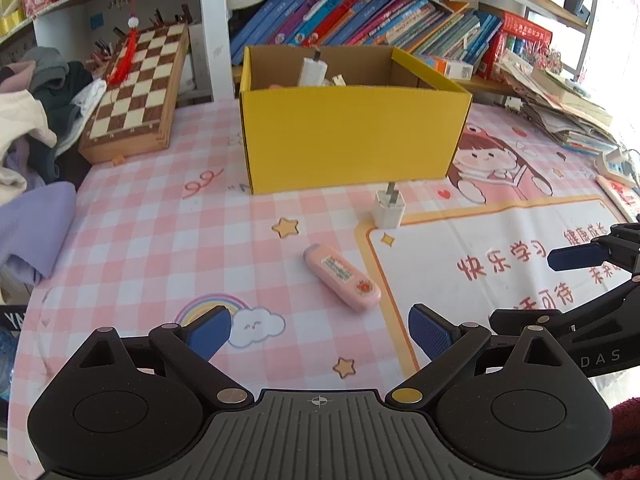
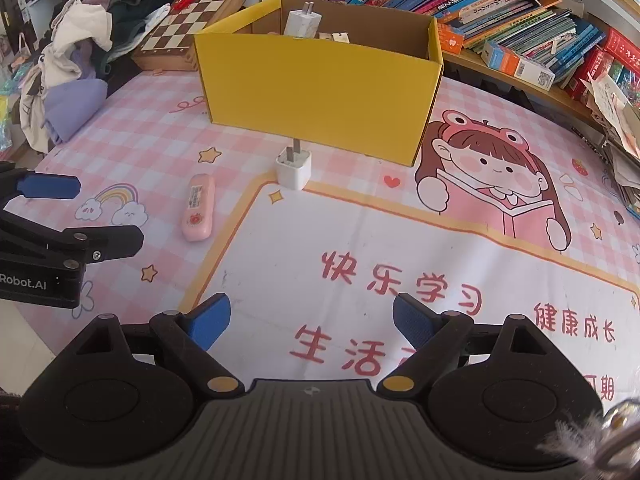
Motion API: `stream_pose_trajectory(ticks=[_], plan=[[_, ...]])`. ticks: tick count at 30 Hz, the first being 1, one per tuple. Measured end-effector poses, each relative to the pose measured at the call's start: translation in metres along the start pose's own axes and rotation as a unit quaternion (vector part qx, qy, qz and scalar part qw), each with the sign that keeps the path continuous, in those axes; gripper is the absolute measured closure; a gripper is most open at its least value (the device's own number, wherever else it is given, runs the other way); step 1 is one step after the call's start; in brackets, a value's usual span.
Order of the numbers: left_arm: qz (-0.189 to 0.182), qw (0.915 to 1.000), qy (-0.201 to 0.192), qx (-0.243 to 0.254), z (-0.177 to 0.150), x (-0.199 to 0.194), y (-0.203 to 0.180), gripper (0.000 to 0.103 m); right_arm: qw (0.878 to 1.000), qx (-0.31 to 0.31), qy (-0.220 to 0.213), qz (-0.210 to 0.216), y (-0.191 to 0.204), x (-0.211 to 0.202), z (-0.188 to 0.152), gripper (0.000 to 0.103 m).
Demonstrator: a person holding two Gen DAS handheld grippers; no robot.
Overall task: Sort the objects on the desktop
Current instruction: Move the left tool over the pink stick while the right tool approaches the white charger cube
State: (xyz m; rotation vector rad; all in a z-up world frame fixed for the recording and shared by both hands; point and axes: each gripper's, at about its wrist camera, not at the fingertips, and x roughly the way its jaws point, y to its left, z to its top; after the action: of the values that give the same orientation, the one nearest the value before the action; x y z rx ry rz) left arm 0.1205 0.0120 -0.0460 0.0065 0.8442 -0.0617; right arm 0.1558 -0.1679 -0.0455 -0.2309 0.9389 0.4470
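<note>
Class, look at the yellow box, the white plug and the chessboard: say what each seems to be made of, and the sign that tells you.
Yellow box: cardboard, matte; brown inner walls show.
White plug: probably smooth plastic, with grey metal-looking prongs.
Chessboard: looks like wood, with visible grain and light and dark squares.

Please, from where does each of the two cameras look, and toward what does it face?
Left wrist: sits behind the open left gripper, faces down toward the pink case; the right gripper shows at the right edge.
Right wrist: sits behind the open right gripper, faces the desk mat.
Shared: yellow box, white charger.
</note>
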Motion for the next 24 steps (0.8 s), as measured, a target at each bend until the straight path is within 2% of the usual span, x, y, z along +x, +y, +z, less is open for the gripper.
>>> stream_pose_trajectory(ticks=[4, 7, 12, 16, 24], plan=[[0.008, 0.9999, -0.011, 0.000, 0.002, 0.000, 0.001, 0.006, 1.000, 0.006, -0.002, 0.002, -0.005, 0.002, 0.004, 0.017], [-0.002, 0.9999, -0.010, -0.002, 0.004, 0.001, 0.001, 0.006, 1.000, 0.004, -0.005, 0.004, -0.006, 0.003, 0.007, 0.020], [-0.003, 0.9999, -0.004, 0.015, 0.007, 0.004, -0.003, 0.006, 1.000, -0.002, -0.013, 0.014, -0.007, 0.005, 0.013, 0.034], [0.005, 0.9996, -0.011, 0.024, 0.007, 0.004, -0.006, 0.006, 1.000, 0.000, -0.014, 0.021, -0.010, 0.009, 0.017, 0.035], [-0.012, 0.9998, 0.008, 0.017, 0.005, 0.020, -0.008, 0.008, 0.999, -0.015, -0.013, 0.038, -0.009, 0.019, 0.028, 0.039]])
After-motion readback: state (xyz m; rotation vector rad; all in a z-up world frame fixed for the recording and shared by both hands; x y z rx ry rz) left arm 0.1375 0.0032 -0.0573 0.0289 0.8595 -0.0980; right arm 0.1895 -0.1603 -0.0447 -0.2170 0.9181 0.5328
